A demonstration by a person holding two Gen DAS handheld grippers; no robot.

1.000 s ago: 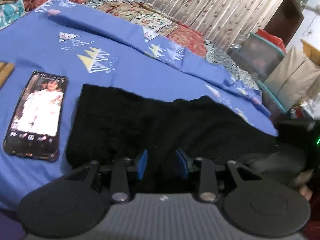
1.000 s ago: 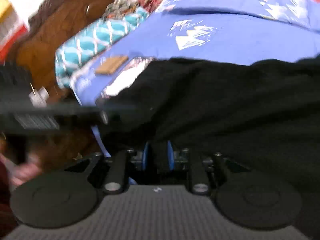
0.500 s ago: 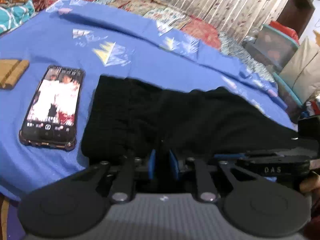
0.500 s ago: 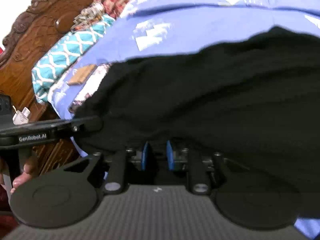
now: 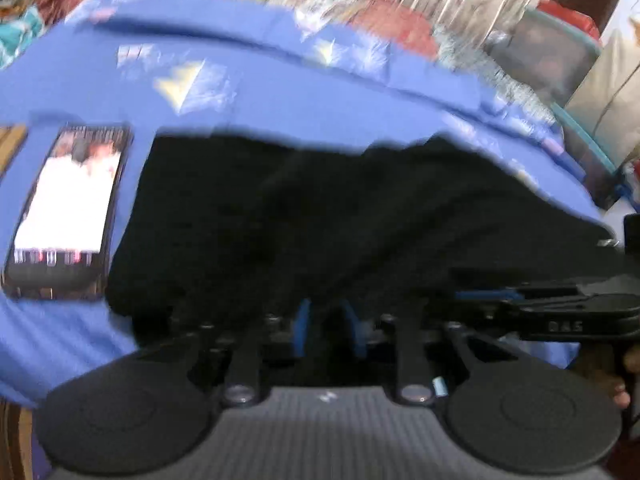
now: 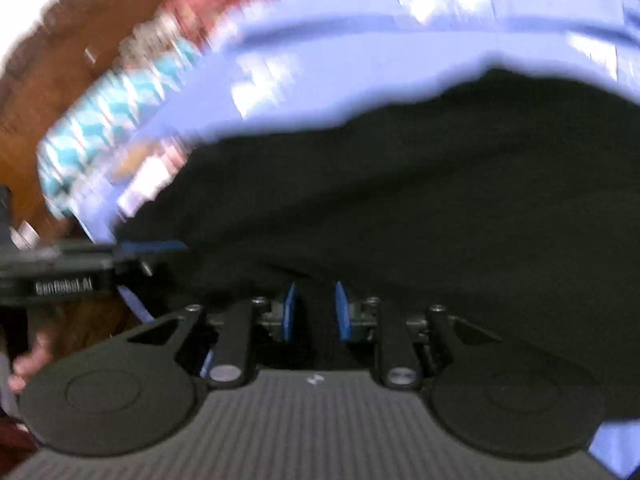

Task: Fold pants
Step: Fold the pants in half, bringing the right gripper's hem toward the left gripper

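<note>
Left wrist: pants (image 5: 340, 216) between hand-held gripper (image 5: 329, 330) pads.

Ahead of the left fingers (image 5: 303, 322), bare blue sheet (image 5: 280, 108) lies open beyond the pants (image 5: 320, 216); a phone (image 5: 68, 208) blocks their left, the right gripper (image 5: 480, 294) their right

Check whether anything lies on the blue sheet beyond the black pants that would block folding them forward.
Nothing visible does. The blue sheet beyond the black pants is bare; the phone lies beside their left edge, apart from them. Both views are blurred.
</note>
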